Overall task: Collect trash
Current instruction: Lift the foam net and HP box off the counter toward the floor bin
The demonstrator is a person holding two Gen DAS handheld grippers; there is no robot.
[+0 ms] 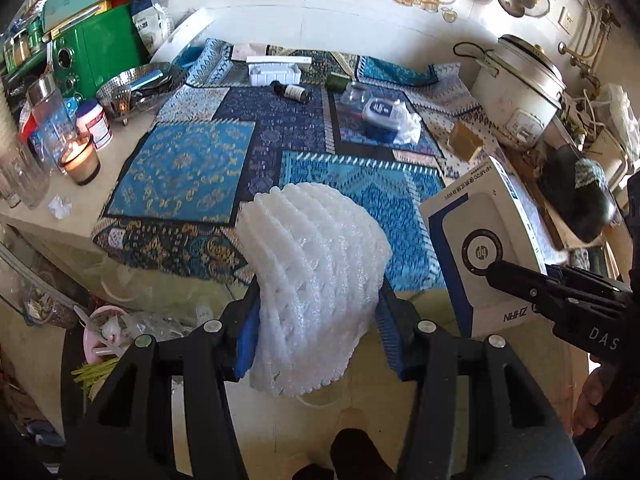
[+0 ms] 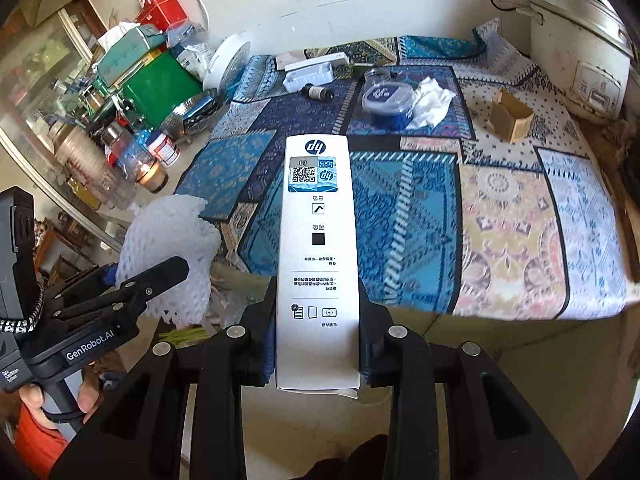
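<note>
My left gripper (image 1: 316, 332) is shut on a white foam fruit net (image 1: 316, 280) and holds it above the near edge of the patterned tablecloth (image 1: 180, 168); the net also shows in the right wrist view (image 2: 168, 248). My right gripper (image 2: 318, 344) is shut on a white HP box (image 2: 318, 240) held upright off the table; the box also shows in the left wrist view (image 1: 480, 240). On the cloth farther back lie a dark small bottle (image 1: 292, 91), a blue-lidded plastic tub (image 1: 380, 114) on crumpled white tissue (image 1: 408, 128), and a small brown carton (image 1: 466, 142).
A lit candle (image 1: 78, 158), jars and a green appliance (image 1: 96, 52) crowd the left. A white rice cooker (image 1: 520, 88) stands at the right rear. A white tray (image 1: 274, 72) sits at the back. A bin with scraps (image 1: 104, 336) stands below the table's left edge.
</note>
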